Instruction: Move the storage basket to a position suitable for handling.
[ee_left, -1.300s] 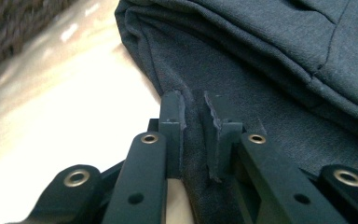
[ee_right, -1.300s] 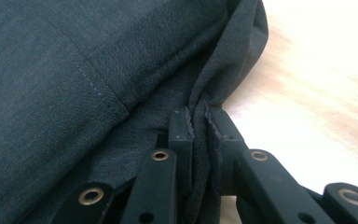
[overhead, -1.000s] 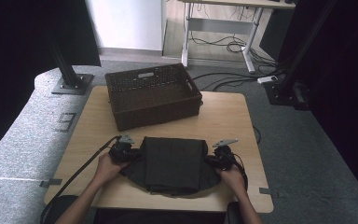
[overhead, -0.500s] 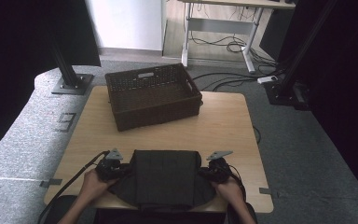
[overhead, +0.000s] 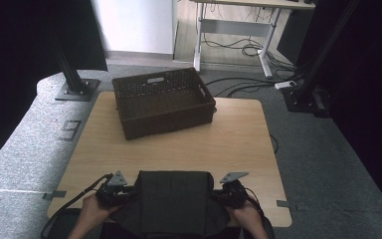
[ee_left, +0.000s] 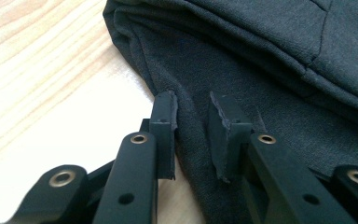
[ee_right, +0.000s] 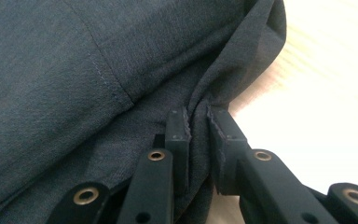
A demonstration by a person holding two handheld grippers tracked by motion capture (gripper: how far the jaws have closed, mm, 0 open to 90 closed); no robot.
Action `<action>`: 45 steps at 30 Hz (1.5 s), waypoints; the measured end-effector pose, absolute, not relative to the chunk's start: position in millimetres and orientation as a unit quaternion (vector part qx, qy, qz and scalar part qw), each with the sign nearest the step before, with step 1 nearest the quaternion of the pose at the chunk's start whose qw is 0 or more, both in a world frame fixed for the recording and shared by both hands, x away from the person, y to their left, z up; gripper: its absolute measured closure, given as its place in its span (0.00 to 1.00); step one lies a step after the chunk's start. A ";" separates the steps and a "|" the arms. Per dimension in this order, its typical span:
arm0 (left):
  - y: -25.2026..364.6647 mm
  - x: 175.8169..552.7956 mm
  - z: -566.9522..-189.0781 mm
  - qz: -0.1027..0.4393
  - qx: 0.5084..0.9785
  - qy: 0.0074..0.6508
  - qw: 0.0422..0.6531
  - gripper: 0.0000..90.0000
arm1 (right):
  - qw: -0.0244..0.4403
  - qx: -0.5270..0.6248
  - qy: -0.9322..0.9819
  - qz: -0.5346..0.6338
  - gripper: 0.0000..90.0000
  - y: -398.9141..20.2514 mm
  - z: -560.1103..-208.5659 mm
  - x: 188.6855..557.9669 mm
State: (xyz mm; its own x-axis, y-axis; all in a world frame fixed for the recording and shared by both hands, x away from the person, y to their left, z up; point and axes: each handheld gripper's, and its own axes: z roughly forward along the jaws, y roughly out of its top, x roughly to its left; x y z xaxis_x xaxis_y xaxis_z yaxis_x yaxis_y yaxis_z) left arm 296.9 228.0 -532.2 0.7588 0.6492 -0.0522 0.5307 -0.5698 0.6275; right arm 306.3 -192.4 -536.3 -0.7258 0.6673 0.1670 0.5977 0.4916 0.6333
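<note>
You've dragged that dark garment (overhead: 171, 201) back toward yourself since a second ago; it sat mid-table then, and now its near edge hangs over the front of the wooden table (overhead: 238, 144).

Left to right: your left gripper (ee_left: 193, 119) has just been opening, and there's a visible gap, with a ridge of cloth lying loosely between the pads rather than pinched. Your right gripper (ee_right: 197, 128) is pinched on a bunched fold at the other side.

So it looks like you're letting go after a pull.

The fabric is soft, matte and charcoal, with stitched seams, folded into a rough rectangle. The brown woven basket (overhead: 164, 102) sits well apart, farther up the table.
</note>
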 end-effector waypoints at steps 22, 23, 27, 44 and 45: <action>239.6 345.1 -504.3 0.106 0.851 0.370 0.356 0.19 | 0.142 0.425 0.823 0.350 0.28 -224.7 -506.4 331.7; 240.2 349.4 -501.8 0.106 0.849 0.373 0.359 0.19 | 0.147 0.428 0.819 0.352 0.24 -227.5 -506.5 334.2; 239.8 364.6 -494.7 0.113 0.843 0.379 0.365 0.17 | 0.165 0.445 0.809 0.347 0.19 -233.9 -507.7 341.1; 235.2 414.9 -451.9 0.154 0.839 0.381 0.357 0.11 | 0.187 0.482 0.793 0.322 0.00 -252.0 -537.7 352.0; 234.2 418.5 -449.0 0.158 0.840 0.380 0.354 0.11 | 0.188 0.484 0.793 0.319 0.00 -252.7 -540.0 352.6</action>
